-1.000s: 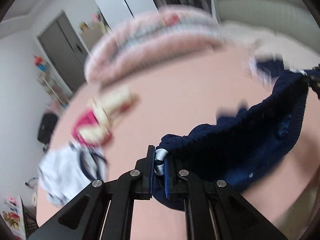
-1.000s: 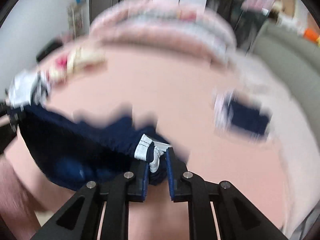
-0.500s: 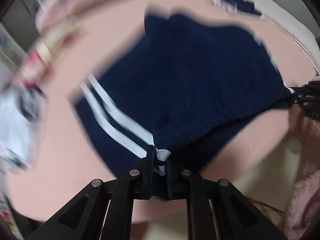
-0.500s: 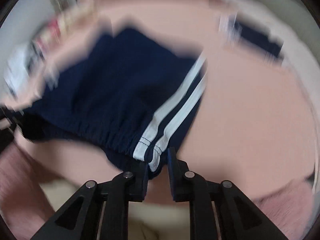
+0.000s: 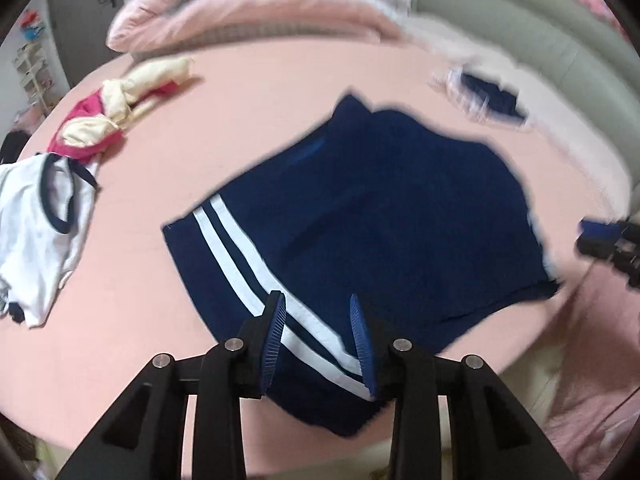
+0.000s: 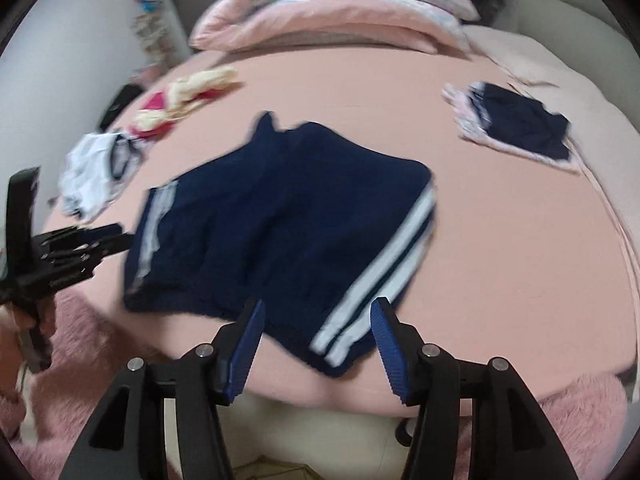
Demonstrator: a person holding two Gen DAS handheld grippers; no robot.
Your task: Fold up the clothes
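Navy shorts [image 5: 372, 208] lie spread flat on a pink bed [image 5: 248, 92], waistband at the near edge, white side stripes showing at both sides. The left hand-held gripper [image 5: 318, 342] hovers released over the striped waistband corner on its side, its blue pads apart and holding nothing. The right hand-held gripper [image 6: 316, 346] hangs likewise released above the opposite striped corner, jaws wide. A white shirt [image 5: 36, 228] and a pink-and-cream bundle [image 5: 120, 104] lie toward the left edge; a folded pile [image 6: 520, 124] sits toward the far right corner, and pillows [image 5: 256, 4] are stacked along the far edge.

The shorts look ready for a first fold. The risk lies at the near edge: the waistband appears to overhang slightly, so a pinch that catches only one layer could drag the fabric off the bed or leave the fold skewed and bunched.
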